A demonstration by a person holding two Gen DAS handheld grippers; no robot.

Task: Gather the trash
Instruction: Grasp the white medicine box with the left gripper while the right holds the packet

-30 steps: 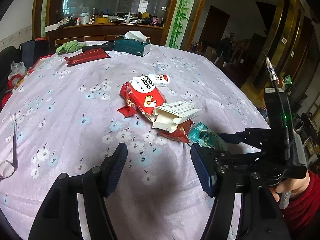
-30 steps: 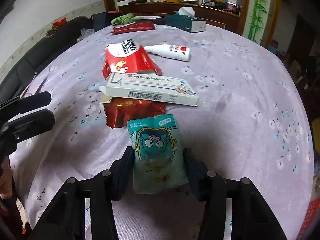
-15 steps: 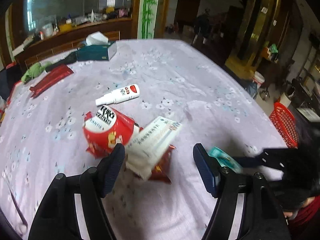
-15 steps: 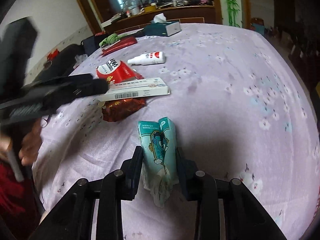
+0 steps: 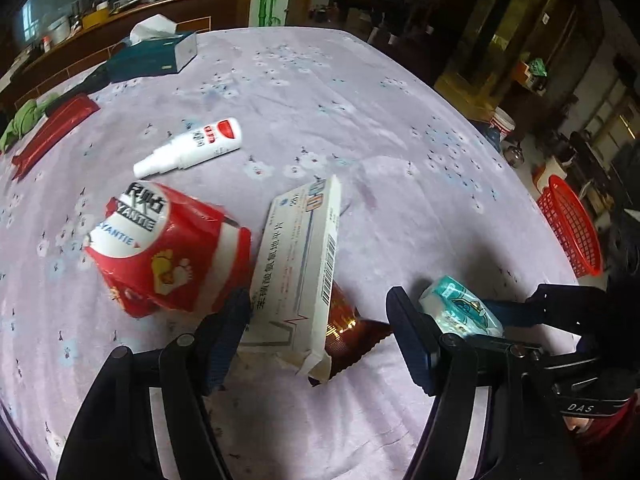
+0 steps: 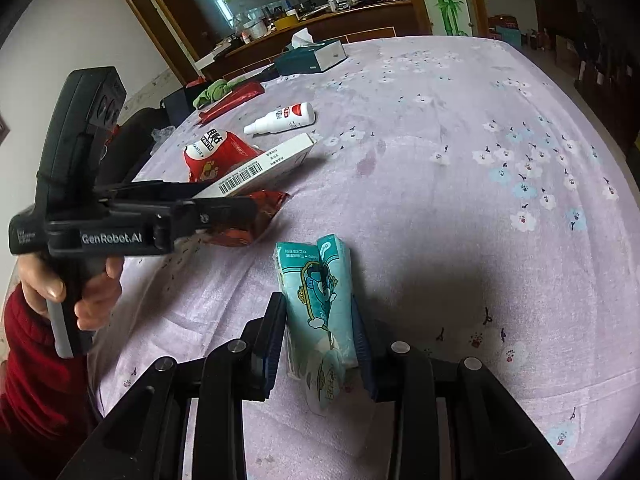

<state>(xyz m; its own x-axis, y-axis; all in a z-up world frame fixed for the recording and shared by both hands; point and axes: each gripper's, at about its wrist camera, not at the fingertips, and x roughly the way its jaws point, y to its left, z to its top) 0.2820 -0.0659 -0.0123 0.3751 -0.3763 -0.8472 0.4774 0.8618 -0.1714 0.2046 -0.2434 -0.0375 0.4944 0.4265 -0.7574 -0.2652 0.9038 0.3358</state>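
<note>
My right gripper (image 6: pixel 320 320) is shut on a teal cartoon-printed tissue pack (image 6: pixel 318 292), squeezed upright between the fingers; the pack (image 5: pixel 460 312) also shows in the left wrist view. My left gripper (image 5: pixel 318 332) is open, its fingers either side of the near end of a white medicine box (image 5: pixel 300 264) without clamping it. The box lies on a dark red wrapper (image 5: pixel 344 332). A red pouch (image 5: pixel 160 248) sits just left of the box, and a white spray bottle (image 5: pixel 192 146) lies beyond. From the right wrist view, the left gripper (image 6: pixel 224 200) reaches the box (image 6: pixel 268 166).
The table wears a lilac flowered cloth (image 5: pixel 400 140). A teal tissue box (image 5: pixel 156 56), a red packet (image 5: pixel 52 132) and a green cloth (image 5: pixel 24 120) lie at the far side. A red mesh basket (image 5: pixel 572 228) stands on the floor right of the table. A hand (image 6: pixel 76 292) holds the left gripper.
My right gripper has shut on the tissue pack, which it only straddled a second ago. My left gripper has moved forward, so the white box now sits between its open fingers.
</note>
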